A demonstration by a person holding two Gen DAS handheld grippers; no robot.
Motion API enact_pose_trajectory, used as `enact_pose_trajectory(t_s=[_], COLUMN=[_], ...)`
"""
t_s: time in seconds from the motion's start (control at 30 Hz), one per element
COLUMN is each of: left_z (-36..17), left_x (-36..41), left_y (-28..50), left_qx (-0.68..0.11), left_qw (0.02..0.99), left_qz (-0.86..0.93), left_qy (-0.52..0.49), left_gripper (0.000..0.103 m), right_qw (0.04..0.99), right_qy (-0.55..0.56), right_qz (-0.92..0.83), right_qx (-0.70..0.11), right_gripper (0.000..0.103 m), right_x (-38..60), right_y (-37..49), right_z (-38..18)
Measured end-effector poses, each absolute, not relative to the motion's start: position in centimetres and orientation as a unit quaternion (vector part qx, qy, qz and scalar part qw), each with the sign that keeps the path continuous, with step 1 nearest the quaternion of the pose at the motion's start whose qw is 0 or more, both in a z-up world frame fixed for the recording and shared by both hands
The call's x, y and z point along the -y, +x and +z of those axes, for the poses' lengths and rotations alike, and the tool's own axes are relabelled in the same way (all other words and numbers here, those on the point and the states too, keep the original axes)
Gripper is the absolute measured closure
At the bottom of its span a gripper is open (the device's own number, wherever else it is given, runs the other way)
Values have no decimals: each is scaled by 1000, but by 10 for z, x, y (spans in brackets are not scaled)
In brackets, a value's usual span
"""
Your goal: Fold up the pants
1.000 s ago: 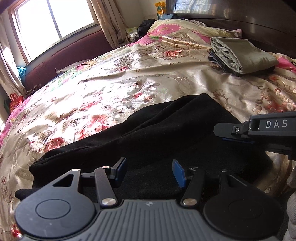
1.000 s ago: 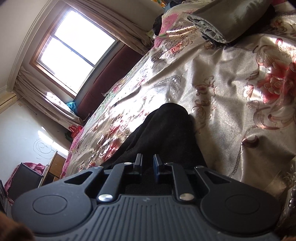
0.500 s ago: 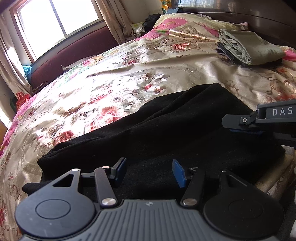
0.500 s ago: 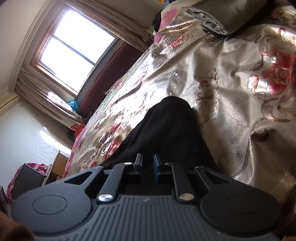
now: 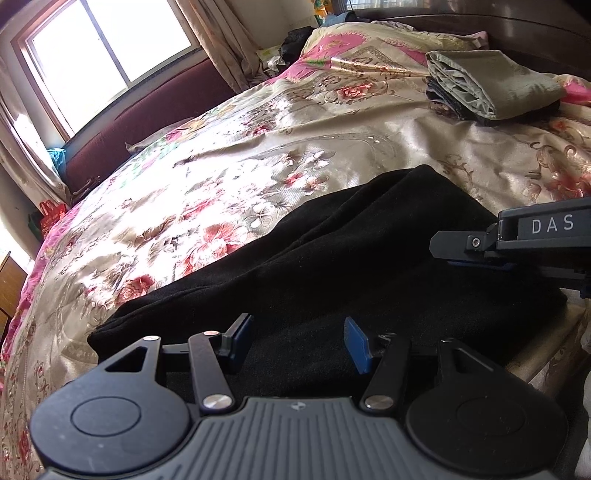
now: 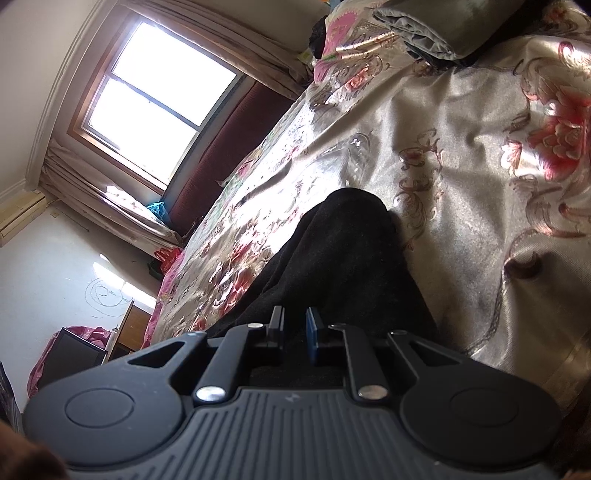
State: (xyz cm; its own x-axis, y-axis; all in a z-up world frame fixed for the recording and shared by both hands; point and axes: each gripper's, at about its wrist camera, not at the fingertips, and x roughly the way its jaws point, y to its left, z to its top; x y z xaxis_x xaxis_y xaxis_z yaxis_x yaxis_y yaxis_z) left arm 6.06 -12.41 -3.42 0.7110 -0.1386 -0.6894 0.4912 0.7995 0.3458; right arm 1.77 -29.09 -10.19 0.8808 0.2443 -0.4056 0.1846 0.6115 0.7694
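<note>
Black pants lie folded lengthwise across the near side of the floral bedspread. My left gripper is open and empty, just above the near part of the pants. My right gripper has its jaws nearly closed with a narrow gap, low over the right end of the pants. I cannot tell whether cloth is pinched between them. The right gripper also shows in the left wrist view, side-on at the right edge, over the pants.
A folded grey-green garment on dark clothes lies at the far right of the bed by the dark headboard. A window with curtains and a maroon sofa back stand beyond the bed's left side. The bed edge drops off at the near right.
The left gripper has pulled back and lifted slightly, so more of the pants shows. The right gripper has barely moved. Both jaw openings are unchanged.
</note>
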Motion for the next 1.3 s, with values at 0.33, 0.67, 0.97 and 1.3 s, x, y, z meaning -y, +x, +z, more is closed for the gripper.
enact_pose_trajectory(t_s=[0.33,0.67,0.97,1.3], left_z=[-36,-39,-41,-43], left_x=[120,110,106,76], left_y=[62,69,72,75], left_qx=[-338,-333,-319,-287], left_qw=[887,893,894,903], left_qz=[-183,-195,-208,-232], left_qy=[255,234,236,221], left_gripper=[34,34,34,34], right_qw=[866,876,878,887], right_qy=[432,407,400,364], right_qz=[12,-1,8,27], right_qx=[-250,-258,-263,-284], right_gripper=[88,88,88,76], right_x=[286,278,279,324], right_y=[21,25,26,18], right_z=[-102,-102,-99,-96])
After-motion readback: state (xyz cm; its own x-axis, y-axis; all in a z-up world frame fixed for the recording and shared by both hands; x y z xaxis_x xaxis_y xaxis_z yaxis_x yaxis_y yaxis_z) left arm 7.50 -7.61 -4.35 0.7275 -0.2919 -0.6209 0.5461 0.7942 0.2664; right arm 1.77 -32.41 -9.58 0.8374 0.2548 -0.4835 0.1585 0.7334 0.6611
